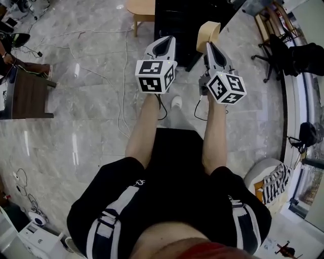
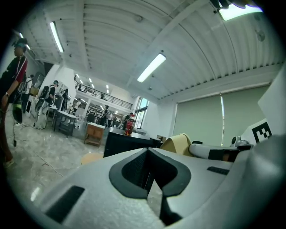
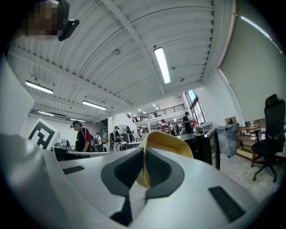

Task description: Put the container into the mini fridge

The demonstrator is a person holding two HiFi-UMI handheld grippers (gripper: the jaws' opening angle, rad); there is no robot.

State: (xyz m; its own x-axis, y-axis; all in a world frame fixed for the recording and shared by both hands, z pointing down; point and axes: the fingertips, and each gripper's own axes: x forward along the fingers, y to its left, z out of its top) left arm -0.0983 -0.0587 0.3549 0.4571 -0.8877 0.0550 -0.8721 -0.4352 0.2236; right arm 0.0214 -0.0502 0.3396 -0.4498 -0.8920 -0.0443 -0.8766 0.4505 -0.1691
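Right gripper: its two jaws are almost shut. They pinch the thin side of the container between the dark pads.
Container: a pale yellow, cup-like thing. It sticks out past the tip of the right gripper, up in the air, at about 1 o'clock from the person in the head view.
Container seen from the left: it shows at 3 o'clock in the left gripper view, just in front of the right gripper's tip.
Left gripper: its jaws are pressed together with nothing between them.
The two grippers: they are held side by side and both point to 12 o'clock. The left one sits at 11 o'clock from the person and the right one at 1 o'clock.
Black cabinet: it stands on the floor at 12 o'clock, past both gripper tips. I cannot tell if its door is open.
Red bottle: it stands on top of the black cabinet.
Wooden stool: it is at 11 o'clock, just beside the black cabinet.
Black chair: it is at 2 o'clock, well apart from the grippers.
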